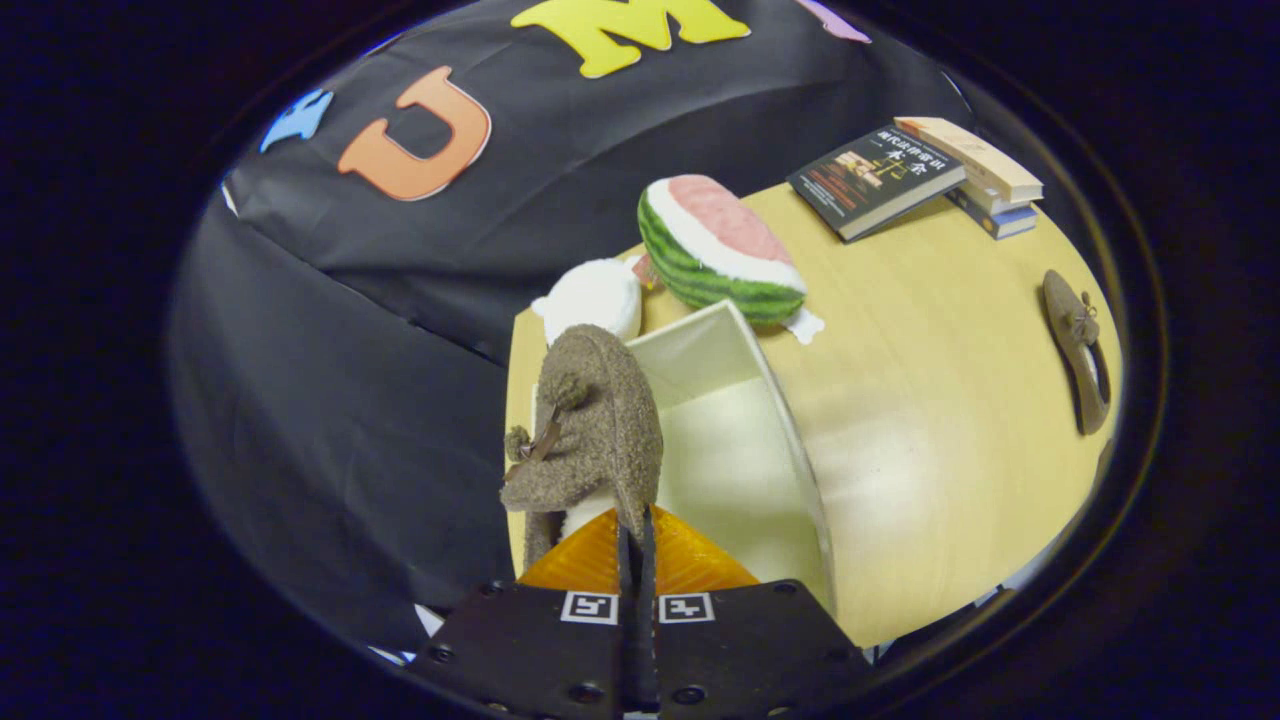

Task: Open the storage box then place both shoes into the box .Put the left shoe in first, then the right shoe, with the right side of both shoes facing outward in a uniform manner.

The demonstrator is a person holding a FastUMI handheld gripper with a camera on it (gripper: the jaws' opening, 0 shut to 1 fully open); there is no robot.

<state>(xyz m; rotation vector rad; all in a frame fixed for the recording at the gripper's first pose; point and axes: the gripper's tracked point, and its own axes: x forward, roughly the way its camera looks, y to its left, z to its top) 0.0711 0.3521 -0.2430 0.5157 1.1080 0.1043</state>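
Gripping shoe (590,420) — tool (636,540) over box (770,400)

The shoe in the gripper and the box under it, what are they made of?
The shoe, pinched between the closed gripper fingers, looks like brown fuzzy fabric, maybe fleece or boucle: nubbly, matte, with a small bow. The box looks like smooth pale plastic, slightly glossy, with thin stiff walls, though coated board is possible.

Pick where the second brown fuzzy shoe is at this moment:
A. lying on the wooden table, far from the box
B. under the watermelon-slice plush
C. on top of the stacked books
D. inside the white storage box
A: the second brown fuzzy shoe lies on the light wooden table, well apart from the open white storage box, while the claw is shut on the other brown fuzzy shoe over the box.
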